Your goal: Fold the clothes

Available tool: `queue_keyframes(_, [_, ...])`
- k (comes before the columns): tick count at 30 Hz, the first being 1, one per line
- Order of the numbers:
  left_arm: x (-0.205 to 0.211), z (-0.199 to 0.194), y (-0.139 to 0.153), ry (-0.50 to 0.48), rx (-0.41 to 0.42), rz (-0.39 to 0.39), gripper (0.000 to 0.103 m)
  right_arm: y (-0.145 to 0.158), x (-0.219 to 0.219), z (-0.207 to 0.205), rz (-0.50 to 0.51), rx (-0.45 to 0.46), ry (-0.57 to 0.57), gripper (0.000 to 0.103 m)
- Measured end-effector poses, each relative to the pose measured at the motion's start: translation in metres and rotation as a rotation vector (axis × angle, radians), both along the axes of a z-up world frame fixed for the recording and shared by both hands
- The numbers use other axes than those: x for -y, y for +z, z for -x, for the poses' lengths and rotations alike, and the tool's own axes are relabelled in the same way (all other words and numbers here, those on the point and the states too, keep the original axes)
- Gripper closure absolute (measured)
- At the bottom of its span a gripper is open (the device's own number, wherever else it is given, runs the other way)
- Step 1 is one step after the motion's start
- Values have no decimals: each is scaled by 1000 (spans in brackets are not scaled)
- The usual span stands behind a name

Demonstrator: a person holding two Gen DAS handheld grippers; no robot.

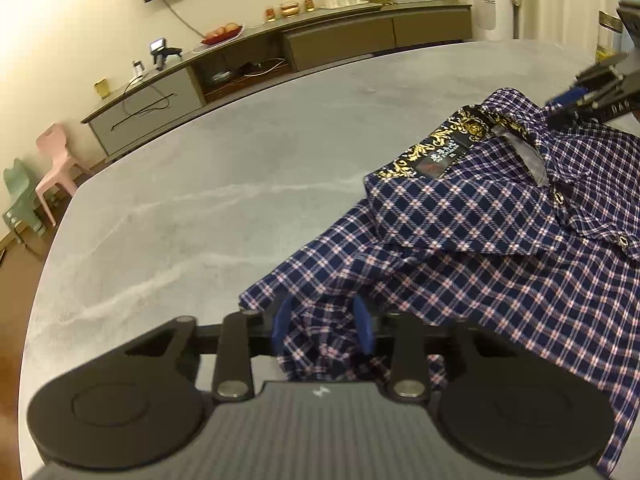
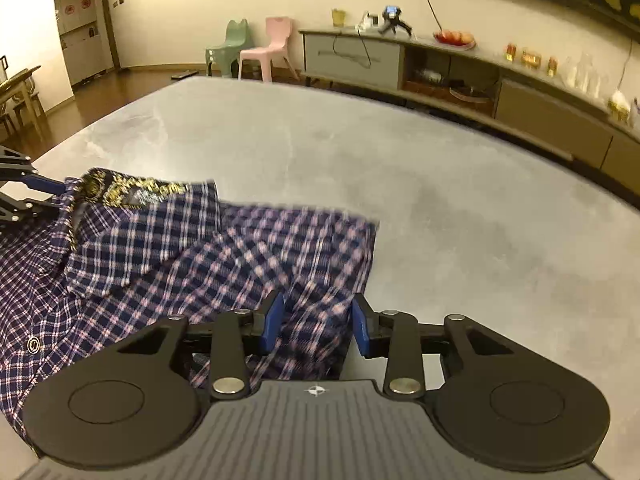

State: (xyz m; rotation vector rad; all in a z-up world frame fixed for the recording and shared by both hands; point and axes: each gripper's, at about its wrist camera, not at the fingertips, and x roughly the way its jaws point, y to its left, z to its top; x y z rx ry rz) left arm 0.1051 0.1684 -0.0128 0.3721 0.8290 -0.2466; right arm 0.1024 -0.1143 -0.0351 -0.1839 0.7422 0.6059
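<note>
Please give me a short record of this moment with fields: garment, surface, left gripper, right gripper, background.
garment: plaid shirt, navy with pink and white lines, lying rumpled, collar with gold pattern visible
surface: grey table
left gripper: blue fingers apart, shirt cloth bunched between them; whether they pinch it is unclear
right gripper: blue fingers apart, cloth between them, image blurred there
background: long sideboard by the wall, pink chair, green chair
</note>
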Motion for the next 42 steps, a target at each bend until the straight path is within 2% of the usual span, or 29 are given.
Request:
queue_keyframes(2, [3,0,0,-9,25,-2,99,6,-5,-1,15,16,9,101])
queue_keyframes(4, [0,3,6,18,72,14,102,12,-13,-2,44,35,14,102])
queue_keyframes(7, [-20,2,13,86,82,39,103,17,-16,-5,67,75,-3,102])
queue_keyframes(14, [-23,9,-4,154,60,-52,101,-5,-32,-11,127,61,-34,102])
queue_keyframes(16, [-19,24,17,124,132,-10,99,1,-34,-9,140,90,-68,101])
queue_keyframes(19, [-1,54,40,-14,224,69,91,27,-35,1,80,180,-101,99])
queue_keyframes(22, [-1,55,29,-2,179,80,91,36,-54,14,42,196,-19,99])
queue_keyframes(25, [-4,51,14,31,117,82,92,6,-79,13,153,132,59,100])
queue_keyframes(27, [-5,49,3,53,75,83,92,-13,-76,6,206,136,26,100])
queue_keyframes(30, [-9,46,-8,86,22,92,93,-15,-64,-12,257,108,-74,100])
queue_keyframes(32, [-13,45,-8,103,12,111,93,-12,-54,-13,227,76,-72,100])
queue_keyframes(35, [-11,44,-8,114,7,110,93,-5,-52,-11,270,57,-83,99])
queue_keyframes(37, [-10,46,-8,116,8,110,93,0,-49,-5,340,88,-140,99])
queue_keyframes(38, [-11,47,-8,116,9,110,93,7,-48,3,338,117,-148,99])
queue_keyframes(39, [-12,47,-8,116,10,111,93,16,-49,13,314,131,-134,99])
queue_keyframes(40, [-13,48,-7,116,11,111,93,25,-52,24,281,137,-103,93])
queue_keyframes(42, [-12,43,-6,115,10,109,93,34,-61,48,236,128,0,92])
